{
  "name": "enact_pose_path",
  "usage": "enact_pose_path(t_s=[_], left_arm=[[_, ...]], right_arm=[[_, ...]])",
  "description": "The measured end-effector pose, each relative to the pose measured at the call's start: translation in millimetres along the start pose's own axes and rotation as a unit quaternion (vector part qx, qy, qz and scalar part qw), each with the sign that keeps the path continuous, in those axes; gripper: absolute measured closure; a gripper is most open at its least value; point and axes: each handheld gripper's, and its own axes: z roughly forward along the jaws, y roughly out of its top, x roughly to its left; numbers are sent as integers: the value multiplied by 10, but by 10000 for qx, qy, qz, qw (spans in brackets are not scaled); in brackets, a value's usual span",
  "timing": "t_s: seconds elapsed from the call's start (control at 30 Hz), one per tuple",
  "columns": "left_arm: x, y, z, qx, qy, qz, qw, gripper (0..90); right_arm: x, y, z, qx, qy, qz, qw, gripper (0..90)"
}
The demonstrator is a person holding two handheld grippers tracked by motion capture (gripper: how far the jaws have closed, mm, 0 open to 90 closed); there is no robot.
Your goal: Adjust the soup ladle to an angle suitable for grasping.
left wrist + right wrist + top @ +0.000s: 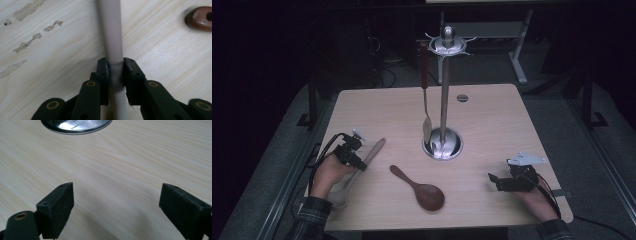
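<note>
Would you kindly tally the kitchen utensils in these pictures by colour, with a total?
Pale beige utensil, lying on the table, handle between the left gripper's jaws: 1
Dark brown wooden spoon, lying on the table: 1
Utensil with dark red handle, hanging on the metal stand: 1
Total: 3

Table layout, all placed from the rack.

Rack stands at table centre, toward the far side, its base on the table. Spatula hangs from the rack top, just left of the pole, tip down near the base. Spoon lies on the table in front of the rack, slightly left, bowl nearest the front edge. Ladle lies well left of the rack and in front of it, handle angled toward the far side; left gripper sits on its handle. Right gripper rests right of the rack, near the front edge. Grommet lies behind the rack, slightly right.
</note>
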Motion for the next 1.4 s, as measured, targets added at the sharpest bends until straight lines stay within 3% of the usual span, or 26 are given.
enact_pose_path(t_s=[0.2, 0.33, 0.5, 0.63, 0.77, 0.87, 0.9, 1.07, 1.2, 1.23, 1.27, 1.4], left_arm=[[48, -34, -54, -259, -11, -92, 9996, 769], [59, -76, -130, -451, -25, -47, 9990, 770], [71, -136, -272, -1014, -46, -52, 9948, 770], [45, -182, -408, -1521, -85, -18, 9883, 770], [7, -226, -526, -1992, -194, 51, 9798, 770], [-22, -246, -582, -2240, -274, 139, 9741, 770], [-26, -249, -595, -2268, -274, 197, 9734, 770], [-76, -272, -662, -2637, -356, 309, 9634, 770], [-112, -292, -727, -2964, -385, 403, 9534, 770], [-126, -298, -746, -3078, -391, 439, 9496, 770], [-129, -302, -760, -3123, -392, 489, 9479, 770], [-172, -325, -811, -3430, -421, 620, 9364, 770]], right_arm=[[2, -1, 2, 5, -1, 3, 10000, 123], [-2, 2, 7, 24, -2, -7, 10000, 123], [4, 10, 15, 14, -1, 5, 10000, 123], [4, 18, 25, 22, 12, 9, 10000, 123], [7, 25, 31, 22, 28, -7, 10000, 123], [5, 30, 36, 15, 35, -19, 10000, 123], [5, 32, 39, 14, 40, -19, 10000, 123], [9, 39, 43, 7, 49, -14, 10000, 123], [7, 38, 41, 0, 45, -13, 10000, 123], [5, 39, 41, -7, 45, -20, 10000, 123], [5, 40, 40, -8, 45, -20, 10000, 123], [6, 40, 41, -8, 44, -22, 10000, 123]])
